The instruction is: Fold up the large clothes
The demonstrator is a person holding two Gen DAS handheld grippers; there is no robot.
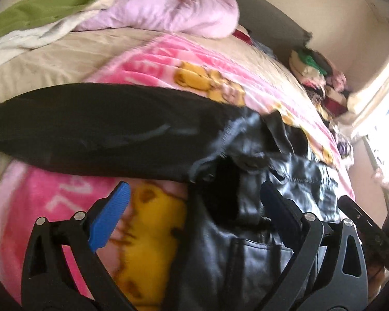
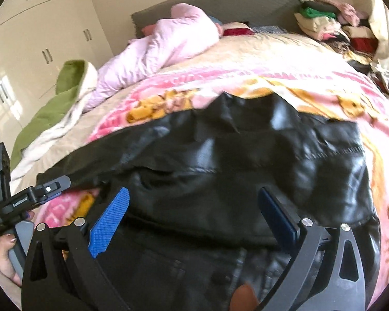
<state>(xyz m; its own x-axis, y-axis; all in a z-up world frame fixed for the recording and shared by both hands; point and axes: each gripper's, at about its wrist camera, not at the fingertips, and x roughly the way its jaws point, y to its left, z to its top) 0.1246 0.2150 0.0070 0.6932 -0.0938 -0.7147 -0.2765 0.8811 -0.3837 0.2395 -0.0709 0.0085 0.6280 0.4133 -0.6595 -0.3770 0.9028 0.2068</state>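
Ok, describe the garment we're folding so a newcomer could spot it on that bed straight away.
Start at the wide bed with the grey headboard and find the pink cartoon-bear blanket spread across it. On the blanket's near part lies the shiny black leather-look jacket, one sleeve stretched out sideways. It is the only dark, glossy piece; the pale pink padded coat and green-and-cream blanket are light and matte.

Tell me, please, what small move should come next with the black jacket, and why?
Probably take the left gripper to the sleeve stretched sideways over the pink blanket and fold it onto the black leather jacket; both grippers are open, holding nothing.
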